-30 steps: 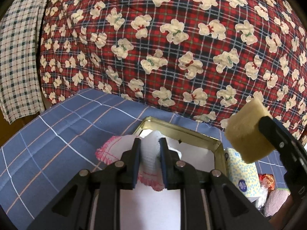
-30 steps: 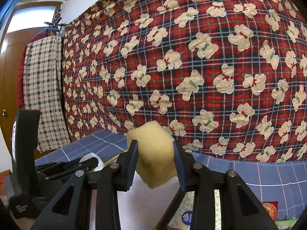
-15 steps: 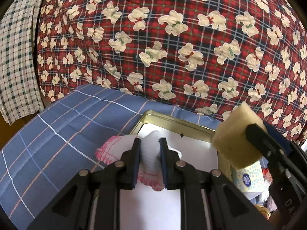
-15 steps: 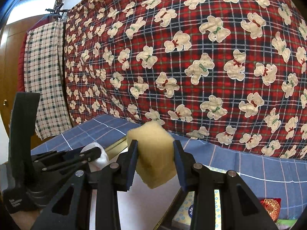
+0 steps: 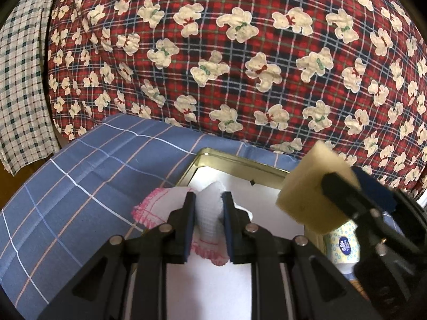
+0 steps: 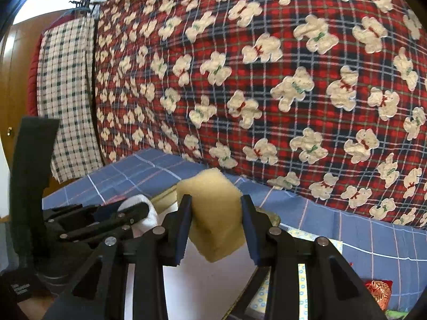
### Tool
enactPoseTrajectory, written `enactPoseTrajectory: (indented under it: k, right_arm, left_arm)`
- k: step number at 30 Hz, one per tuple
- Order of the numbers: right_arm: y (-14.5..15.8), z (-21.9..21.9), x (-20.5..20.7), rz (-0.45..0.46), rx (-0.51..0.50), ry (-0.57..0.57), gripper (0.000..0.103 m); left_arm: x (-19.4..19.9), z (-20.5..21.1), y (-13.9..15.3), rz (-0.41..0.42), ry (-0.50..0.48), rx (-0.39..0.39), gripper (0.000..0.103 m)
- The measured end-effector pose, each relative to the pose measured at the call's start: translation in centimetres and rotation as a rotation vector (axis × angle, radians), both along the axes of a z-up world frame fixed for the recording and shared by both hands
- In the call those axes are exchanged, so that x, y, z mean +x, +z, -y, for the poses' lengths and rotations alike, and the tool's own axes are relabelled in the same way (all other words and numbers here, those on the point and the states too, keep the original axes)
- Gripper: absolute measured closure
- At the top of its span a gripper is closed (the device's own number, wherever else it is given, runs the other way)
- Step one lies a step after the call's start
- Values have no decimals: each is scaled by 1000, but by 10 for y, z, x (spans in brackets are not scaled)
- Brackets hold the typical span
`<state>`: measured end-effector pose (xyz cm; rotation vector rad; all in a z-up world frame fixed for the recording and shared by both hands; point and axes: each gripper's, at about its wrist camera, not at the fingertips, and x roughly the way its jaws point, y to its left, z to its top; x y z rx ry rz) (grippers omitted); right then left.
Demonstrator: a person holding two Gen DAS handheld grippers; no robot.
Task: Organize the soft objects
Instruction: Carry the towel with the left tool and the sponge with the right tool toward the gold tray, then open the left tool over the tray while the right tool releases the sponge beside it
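Observation:
My left gripper (image 5: 208,198) is shut on a bunched white cloth with a pink stitched edge (image 5: 209,213), held over the near left part of a gold-rimmed tin (image 5: 240,161) with a white bottom. My right gripper (image 6: 215,205) is shut on a pale yellow sponge block (image 6: 213,213). That sponge (image 5: 312,186) hangs over the tin's right side in the left wrist view, with the right gripper's black fingers (image 5: 344,194) behind it. From the right wrist view the left gripper (image 6: 101,218) lies low at the left with the white cloth (image 6: 141,210) in it.
The tin lies on a blue checked sheet (image 5: 80,186). Behind rises a red plaid quilt with white bears (image 5: 240,66). A checked cloth (image 5: 18,80) hangs at the far left. A dotted tissue pack (image 5: 344,245) and a red pouch (image 6: 379,292) lie right of the tin.
The right gripper has carried the sponge leftward and a little lower, over the tin's right side. The left gripper has held still with the cloth.

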<state>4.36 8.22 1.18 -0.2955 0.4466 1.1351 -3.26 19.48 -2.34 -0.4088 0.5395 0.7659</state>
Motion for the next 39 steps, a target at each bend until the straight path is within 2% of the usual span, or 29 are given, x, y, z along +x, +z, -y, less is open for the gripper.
enactPoseTrajectory:
  k: [9,21,26,33,35,39]
  right_arm:
    - [-8,-14,3,-29,-78,17,63]
    - [-15,-23,6,-62,-132,30,61]
    - [-15,-22,12,-86,-127,12,57]
    - [-15,-20,19,-106,-114,2,50]
    - [-15,-19,21,-113,-109,-6,44]
    - [-13,-15,25,-120,-84,-17,44]
  left_arm:
    - [0,-1,-1,0,0,-5,84]
    - [2,-1,-3,-10,-5,-8,78]
    - [3,0,-4,-17,-5,-2,70]
    - [2,-2,-3,-13,2,-11,65]
    - [0,-2,-2,-7,6,-14,60]
    - [-1,-3,-1,-4,19,-12,51]
